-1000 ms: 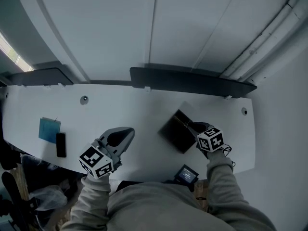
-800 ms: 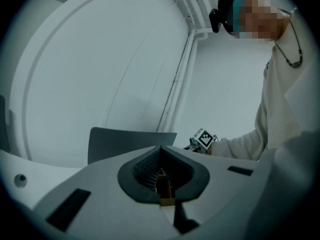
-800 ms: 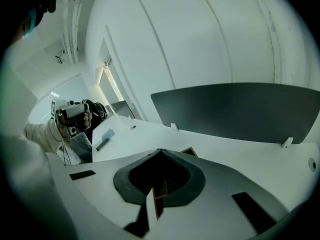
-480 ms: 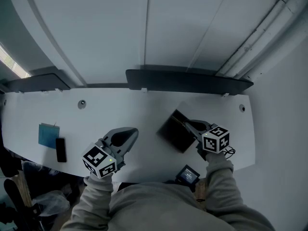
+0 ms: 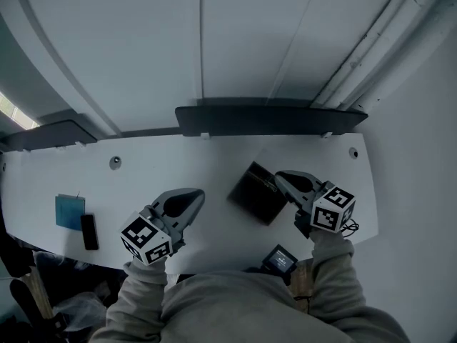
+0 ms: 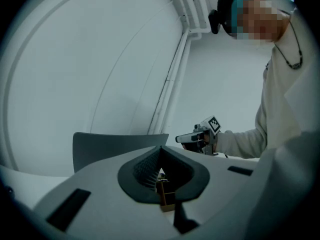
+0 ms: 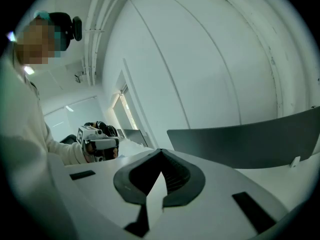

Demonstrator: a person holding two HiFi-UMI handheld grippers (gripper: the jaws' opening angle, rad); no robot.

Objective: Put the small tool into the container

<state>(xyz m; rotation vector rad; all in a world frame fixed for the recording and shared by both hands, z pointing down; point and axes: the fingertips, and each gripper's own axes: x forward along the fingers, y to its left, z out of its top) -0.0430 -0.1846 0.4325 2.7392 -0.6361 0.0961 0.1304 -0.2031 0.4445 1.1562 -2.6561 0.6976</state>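
left claw (image 5: 191,197): closed, pinching a small brownish piece, seemingly the small tool (image 6: 163,193), over the white surface (image 5: 214,156) | container (image 5: 254,191): black, lying on the surface between both claws | right claw (image 5: 282,179): closed, nothing between its jaws, tip at the container's right edge

The person wears a pale grey long-sleeved sweatshirt (image 5: 235,307) with loose, creased sleeves (image 5: 136,295). The light grey plastic left gripper (image 5: 194,195) and right gripper (image 5: 278,177) have dark ribbed pads (image 6: 142,171). Each carries a white cube (image 5: 146,239) with black square markers.
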